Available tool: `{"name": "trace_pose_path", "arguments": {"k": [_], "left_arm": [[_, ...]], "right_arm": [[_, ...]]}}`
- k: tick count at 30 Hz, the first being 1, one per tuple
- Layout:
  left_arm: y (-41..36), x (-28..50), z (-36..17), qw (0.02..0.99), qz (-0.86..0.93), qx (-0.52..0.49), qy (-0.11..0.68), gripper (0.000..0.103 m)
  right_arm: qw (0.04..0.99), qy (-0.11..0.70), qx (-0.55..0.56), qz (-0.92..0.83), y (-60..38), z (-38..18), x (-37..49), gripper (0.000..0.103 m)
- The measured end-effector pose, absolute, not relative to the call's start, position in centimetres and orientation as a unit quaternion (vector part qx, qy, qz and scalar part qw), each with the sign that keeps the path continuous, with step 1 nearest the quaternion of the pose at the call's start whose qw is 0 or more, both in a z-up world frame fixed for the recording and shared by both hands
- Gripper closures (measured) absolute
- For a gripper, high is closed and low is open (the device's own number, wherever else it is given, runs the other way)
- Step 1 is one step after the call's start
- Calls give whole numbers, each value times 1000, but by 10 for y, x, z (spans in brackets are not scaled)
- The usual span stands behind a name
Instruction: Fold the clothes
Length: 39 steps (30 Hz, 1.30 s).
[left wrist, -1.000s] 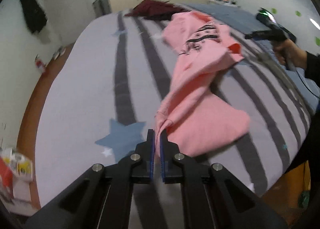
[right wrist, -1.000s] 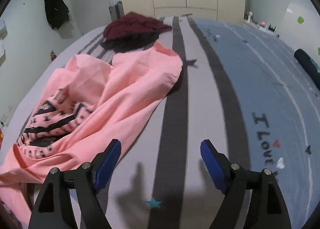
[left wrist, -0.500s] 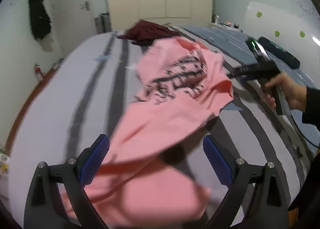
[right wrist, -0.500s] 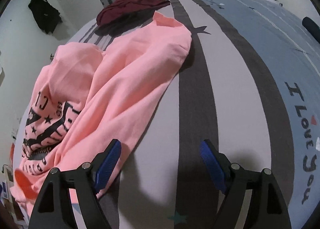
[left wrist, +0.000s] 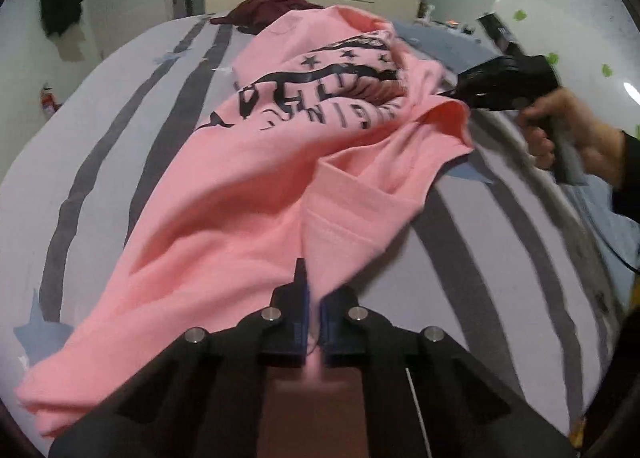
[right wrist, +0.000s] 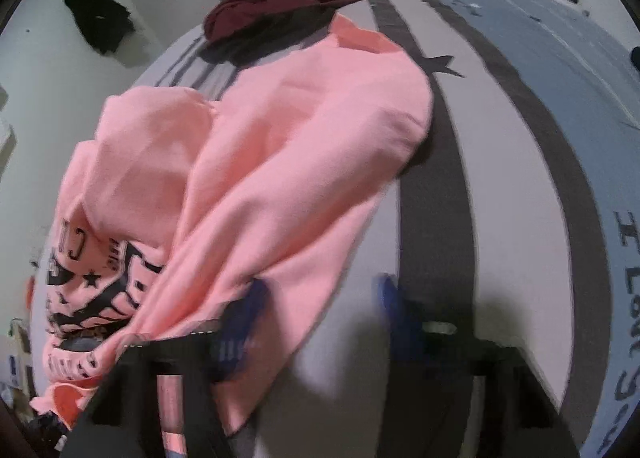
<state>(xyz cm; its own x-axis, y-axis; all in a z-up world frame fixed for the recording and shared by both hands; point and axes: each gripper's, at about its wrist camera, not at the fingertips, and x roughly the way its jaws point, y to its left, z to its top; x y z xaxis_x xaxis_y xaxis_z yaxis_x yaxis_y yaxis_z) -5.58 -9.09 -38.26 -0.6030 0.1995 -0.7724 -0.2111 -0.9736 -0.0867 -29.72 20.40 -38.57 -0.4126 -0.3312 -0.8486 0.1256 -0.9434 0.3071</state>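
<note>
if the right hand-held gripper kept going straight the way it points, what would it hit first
Most likely the pink shirt: its edge already lies between the closing jaws of the right hand-held gripper. The striped bedcover lies directly under that. The frame is blurred, so depth is uncertain.

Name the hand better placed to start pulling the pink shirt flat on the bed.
Left. The left tongs are shut on a fold of the pink shirt. The right tongs are blurred and closing, with only the shirt's edge between them, not yet pinched.
</note>
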Motion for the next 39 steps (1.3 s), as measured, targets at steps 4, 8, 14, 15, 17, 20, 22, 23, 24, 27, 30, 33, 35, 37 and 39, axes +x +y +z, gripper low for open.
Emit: {"name": "trace_pose_path", "arguments": {"k": [4, 8, 14, 15, 17, 20, 22, 23, 24, 27, 30, 33, 35, 37, 39], "left_arm": [[-87, -31, -366, 159, 892, -422, 38, 101], [-90, -7, -349, 190, 886, -418, 58, 101], [-112, 25, -346, 189, 874, -444, 62, 101], [-118, 28, -349, 185, 872, -450, 45, 101], [-127, 30, -356, 173, 869, -464, 10, 100], [-125, 28, -362, 158, 858, -488, -28, 94], [-120, 27, -362, 148, 852, -499, -47, 77], [-119, 31, -360, 149, 850, -500, -70, 60], [-118, 34, -358, 151, 848, -500, -92, 41], [-116, 46, -363, 156, 835, -503, -161, 32], [-112, 50, -381, 141, 814, -526, -203, 32], [-117, 44, -400, 117, 797, -537, -250, 32], [-125, 43, -407, 95, 799, -528, -271, 32], [-134, 40, -406, 71, 809, -512, -280, 35], [-141, 35, -404, 55, 815, -498, -292, 39]], "right_arm": [[154, -166, 520, -824, 226, -385, -290, 101], [171, -182, 513, -821, 248, -378, -259, 101], [207, -168, 507, -819, 273, -359, -185, 101], [212, -165, 511, -817, 274, -358, -173, 101], [218, -157, 518, -812, 272, -360, -155, 101], [213, -139, 527, -811, 268, -374, -144, 101], [202, -131, 537, -809, 269, -384, -146, 101], [196, -131, 541, -808, 270, -387, -146, 98], [190, -132, 543, -807, 272, -389, -146, 97], [183, -135, 545, -807, 275, -389, -139, 97], [189, -133, 548, -804, 273, -387, -133, 92], [196, -136, 546, -803, 266, -383, -130, 81], [202, -132, 545, -803, 260, -380, -130, 76], [210, -134, 547, -799, 256, -377, -133, 74], [216, -137, 552, -794, 253, -379, -137, 72]]}}
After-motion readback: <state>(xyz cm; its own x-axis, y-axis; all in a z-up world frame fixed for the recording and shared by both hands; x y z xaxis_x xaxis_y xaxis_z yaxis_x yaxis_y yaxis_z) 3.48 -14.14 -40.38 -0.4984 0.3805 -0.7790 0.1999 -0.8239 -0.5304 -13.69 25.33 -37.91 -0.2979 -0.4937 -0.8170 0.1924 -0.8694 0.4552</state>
